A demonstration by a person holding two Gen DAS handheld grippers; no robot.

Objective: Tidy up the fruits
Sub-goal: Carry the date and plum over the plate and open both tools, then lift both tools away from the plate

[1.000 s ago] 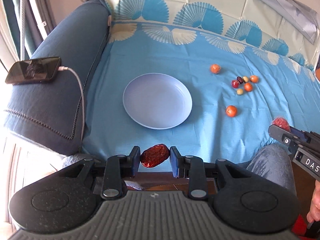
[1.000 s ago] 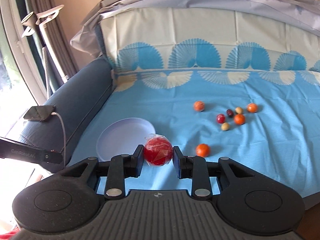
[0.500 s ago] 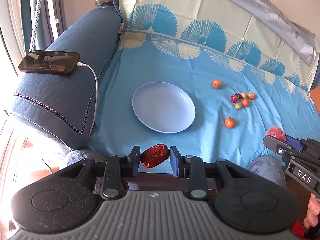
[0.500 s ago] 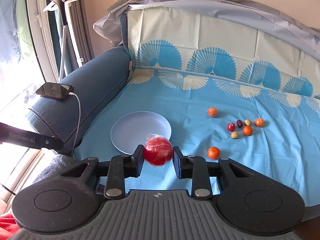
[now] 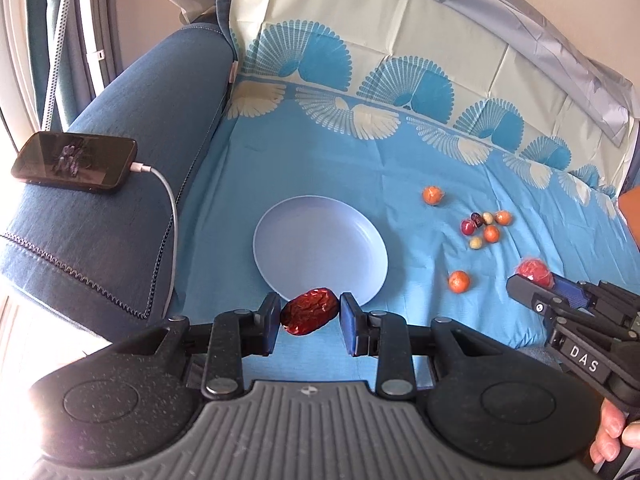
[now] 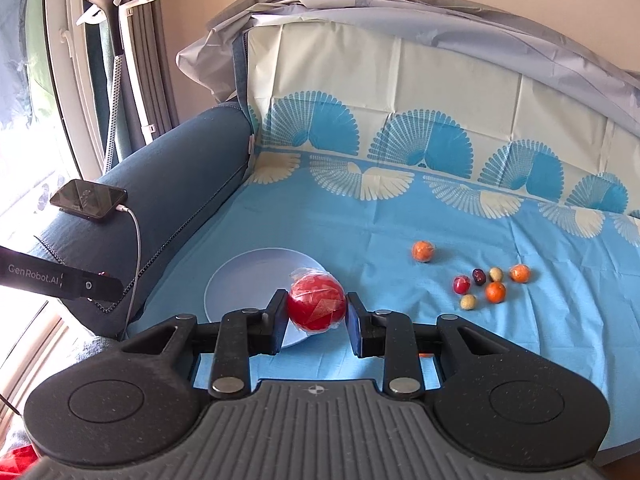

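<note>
Your left gripper (image 5: 309, 317) is clamped on a wrinkled red date (image 5: 309, 316) at lower centre of its view, just over the near rim of the pale plate (image 5: 320, 240). Your right gripper (image 6: 317, 307) grips a wrapped red ball fruit (image 6: 316, 306), low centre, before the plate's right edge. Loose fruits (image 6: 486, 282) lie at right on the blue cloth (image 6: 360, 224).

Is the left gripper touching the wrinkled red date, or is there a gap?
Touching. In the left wrist view both pads of the left gripper press on the ends of the red date, which hangs clamped between them in front of the plate.
</note>
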